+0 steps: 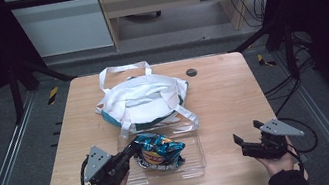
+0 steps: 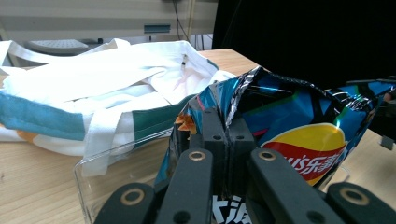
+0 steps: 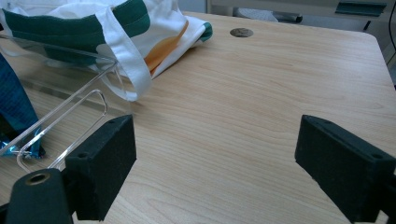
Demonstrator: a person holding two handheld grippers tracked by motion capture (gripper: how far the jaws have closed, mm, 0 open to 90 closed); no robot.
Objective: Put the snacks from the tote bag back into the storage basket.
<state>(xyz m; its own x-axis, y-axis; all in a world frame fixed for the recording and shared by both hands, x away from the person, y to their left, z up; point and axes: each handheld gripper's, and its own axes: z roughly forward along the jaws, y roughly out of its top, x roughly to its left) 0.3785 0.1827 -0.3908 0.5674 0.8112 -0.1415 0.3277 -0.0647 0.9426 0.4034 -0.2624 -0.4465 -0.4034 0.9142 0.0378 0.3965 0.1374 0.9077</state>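
Up close, your left gripper (image 2: 227, 135) has its jaws pinched shut on the crinkled top edge of the shiny blue crisp bag with the yellow-and-red logo (image 2: 299, 126); the left gripper view shows that fold clamped between the pads. From the high view you see where the bag (image 1: 158, 151) sits: inside the clear plastic tray (image 1: 195, 161) at the near edge, just in front of the white cloth tote with teal and orange patches (image 1: 143, 98). Your right gripper (image 3: 215, 163) stands wide open, holding nothing, above bare wood well right of the tray. Everything rests on a pale wooden table (image 1: 223, 92), over grey floor, with a light cabinet behind.
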